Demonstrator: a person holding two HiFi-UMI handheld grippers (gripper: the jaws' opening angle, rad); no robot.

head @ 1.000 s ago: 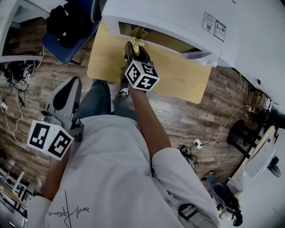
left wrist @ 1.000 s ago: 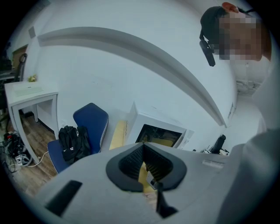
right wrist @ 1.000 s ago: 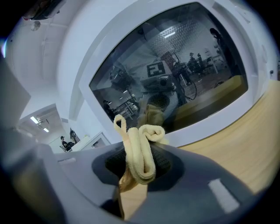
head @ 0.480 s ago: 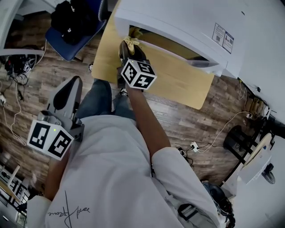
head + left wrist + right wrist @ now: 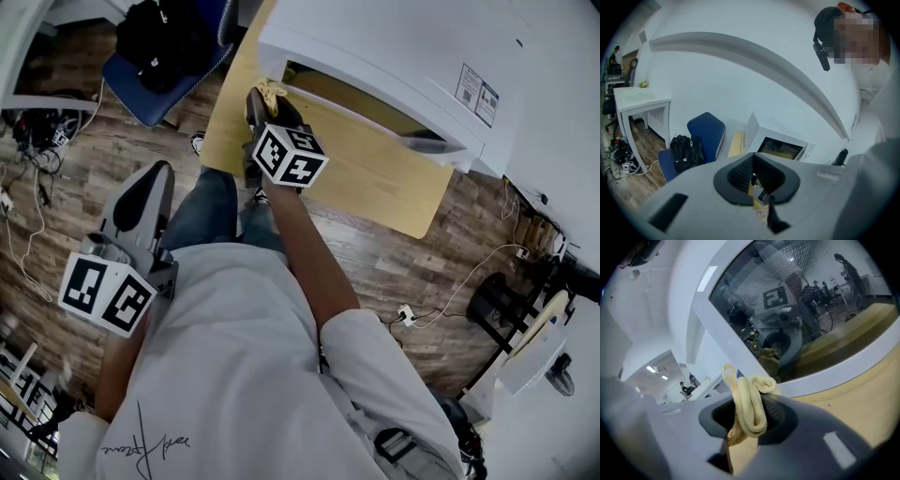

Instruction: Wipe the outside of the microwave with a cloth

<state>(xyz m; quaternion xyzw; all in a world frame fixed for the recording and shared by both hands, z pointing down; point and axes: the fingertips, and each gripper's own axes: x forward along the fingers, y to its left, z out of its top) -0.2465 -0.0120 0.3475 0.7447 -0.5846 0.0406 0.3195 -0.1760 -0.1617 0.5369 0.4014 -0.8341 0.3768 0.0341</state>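
The white microwave stands on a light wooden table. My right gripper is shut on a rolled yellow cloth and holds it against the lower left corner of the microwave's front. In the right gripper view the cloth bulges out between the jaws of the right gripper, just below the door's white frame and dark glass. My left gripper hangs by the person's left side, far from the microwave. The left gripper looks shut and holds nothing.
A blue chair with a black bag on it stands left of the table. Cables lie on the wooden floor at the left, and more cables and a round black base at the right.
My right gripper has slid the cloth leftward along the lower front of the microwave, toward its left corner. The left gripper has stayed put.
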